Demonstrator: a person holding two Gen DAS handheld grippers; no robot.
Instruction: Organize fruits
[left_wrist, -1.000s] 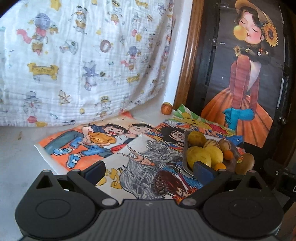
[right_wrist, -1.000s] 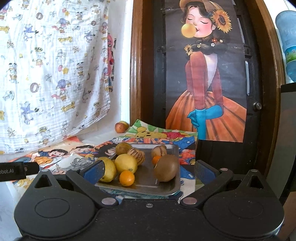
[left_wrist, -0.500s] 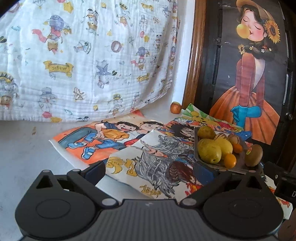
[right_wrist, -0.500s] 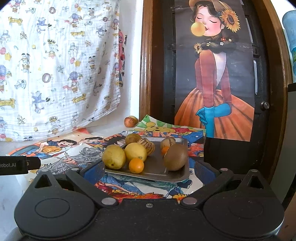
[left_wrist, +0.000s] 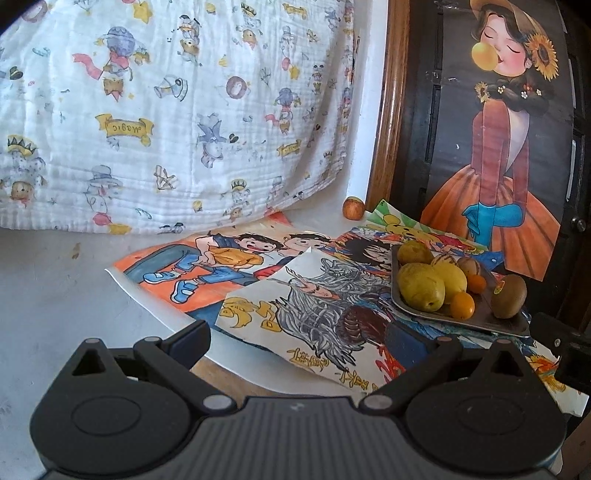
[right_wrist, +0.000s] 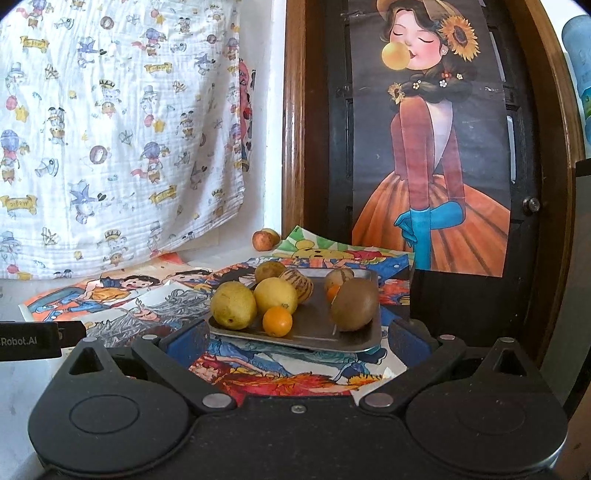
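Left tongs (left_wrist: 297, 338): spreading wide at the bottom of the left wrist view, nothing lying between the blue pads, hovering over the near edge of the drawings.
Right tongs (right_wrist: 295, 338): also standing wide apart, pinching nothing; the near rim of the tray is showing in the gap between the two pads.
Tray (right_wrist: 317, 326): a flat metal tray sitting on the drawings, centre of the right wrist view; in the left wrist view it is lying at the right of the frame (left_wrist: 476, 319).
Fruits on the tray: a green-yellow pear (right_wrist: 233, 304) at the left front, touching a yellow lemon (right_wrist: 276, 295); a small orange fruit (right_wrist: 277, 321) resting just in front of the lemon; a brown kiwi (right_wrist: 354, 303) standing at the right front; a striped round fruit (right_wrist: 297, 284) and a dull yellow-brown fruit (right_wrist: 269, 271) sitting behind the lemon; another striped fruit (right_wrist: 339, 277) and a second small orange one (right_wrist: 332, 292) partly hiding behind the kiwi.
Loose fruit: a reddish apple (right_wrist: 265, 239) lying off the tray, well apart, near the wooden frame (right_wrist: 293, 110) at the back.
Drawings (left_wrist: 236, 269): coloured cartoon sheets overlapping across the pale surface (left_wrist: 55, 295).
Backdrop: a printed white cloth (left_wrist: 166, 110) hanging at the upper left; a poster of a girl in an orange dress (right_wrist: 428, 147) filling the upper right.
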